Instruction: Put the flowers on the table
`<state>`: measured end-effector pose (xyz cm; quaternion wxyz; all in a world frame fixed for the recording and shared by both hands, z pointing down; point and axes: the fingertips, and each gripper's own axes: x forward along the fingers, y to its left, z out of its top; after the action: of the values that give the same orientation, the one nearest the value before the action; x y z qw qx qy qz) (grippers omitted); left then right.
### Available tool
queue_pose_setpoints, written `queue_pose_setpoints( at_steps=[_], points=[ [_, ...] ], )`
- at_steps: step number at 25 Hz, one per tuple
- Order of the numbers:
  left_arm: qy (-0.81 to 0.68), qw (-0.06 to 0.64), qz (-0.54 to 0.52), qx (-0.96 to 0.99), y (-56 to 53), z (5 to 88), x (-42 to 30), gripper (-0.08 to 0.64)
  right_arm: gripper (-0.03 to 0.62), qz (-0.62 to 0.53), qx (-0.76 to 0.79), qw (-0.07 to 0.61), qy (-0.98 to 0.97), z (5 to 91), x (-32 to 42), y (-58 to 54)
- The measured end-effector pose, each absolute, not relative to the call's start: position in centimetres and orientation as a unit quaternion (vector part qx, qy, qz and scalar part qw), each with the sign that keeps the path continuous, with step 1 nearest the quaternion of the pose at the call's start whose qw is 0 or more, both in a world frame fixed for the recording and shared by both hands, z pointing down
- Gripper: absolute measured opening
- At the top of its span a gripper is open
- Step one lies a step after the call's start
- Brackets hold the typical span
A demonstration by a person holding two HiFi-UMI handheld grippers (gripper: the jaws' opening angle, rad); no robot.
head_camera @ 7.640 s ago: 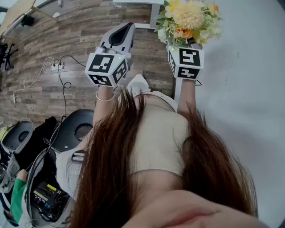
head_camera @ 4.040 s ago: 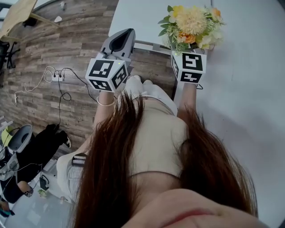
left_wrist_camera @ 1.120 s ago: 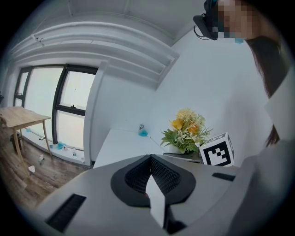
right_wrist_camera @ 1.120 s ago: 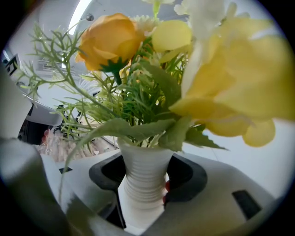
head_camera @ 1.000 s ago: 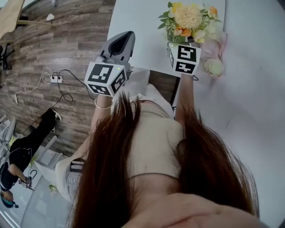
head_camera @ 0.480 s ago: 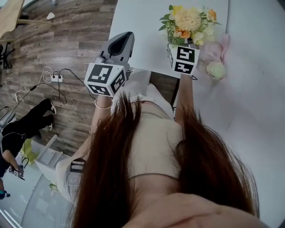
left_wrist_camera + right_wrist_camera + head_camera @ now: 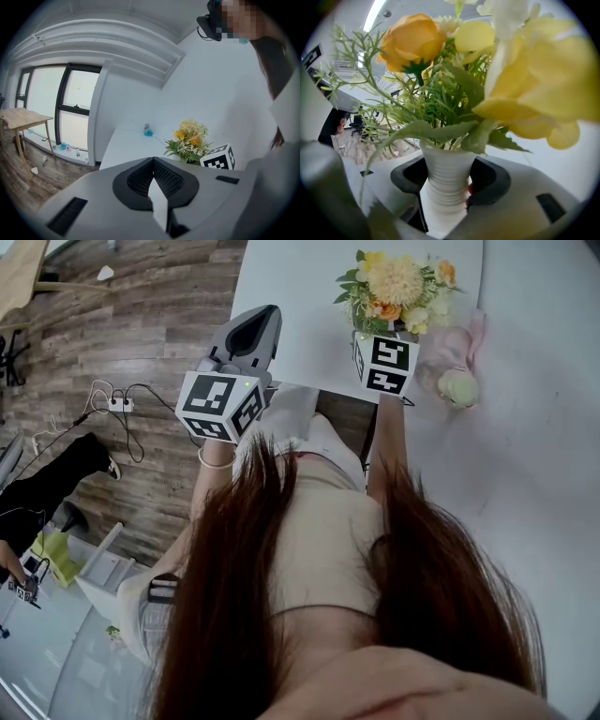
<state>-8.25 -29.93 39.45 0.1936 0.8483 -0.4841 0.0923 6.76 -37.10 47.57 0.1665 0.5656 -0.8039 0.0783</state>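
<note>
Flowers: yellow and orange bouquet (image 7: 398,285) in a white ribbed vase (image 7: 446,173), held up over the white table (image 7: 300,296) | Right gripper (image 7: 445,201): clenched on the vase neck | Left gripper (image 7: 157,199): jaws pressed together, nothing held, raised at the table edge above the wood floor (image 7: 141,334)

Long reddish-brown hair (image 7: 234,606) over a cream top (image 7: 328,531); thin bracelet (image 7: 217,463) on the left wrist. Grey left gripper (image 7: 261,320), black jaw recess; white cubes (image 7: 223,404) bearing black square markers.

Wood-plank floor (image 7: 159,315), large windows (image 7: 56,108)
</note>
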Motion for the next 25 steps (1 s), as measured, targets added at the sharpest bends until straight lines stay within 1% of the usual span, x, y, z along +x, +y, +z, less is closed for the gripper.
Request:
queue_pose_setpoints(
  at_steps=[25],
  points=[
    [-0.467, 0.196, 0.095, 0.857, -30.08, 39.43, -7.43, 0.004, 0.264, 0.073, 0.577, 0.165, -0.797, 48.28, 6.89, -36.82]
  ],
)
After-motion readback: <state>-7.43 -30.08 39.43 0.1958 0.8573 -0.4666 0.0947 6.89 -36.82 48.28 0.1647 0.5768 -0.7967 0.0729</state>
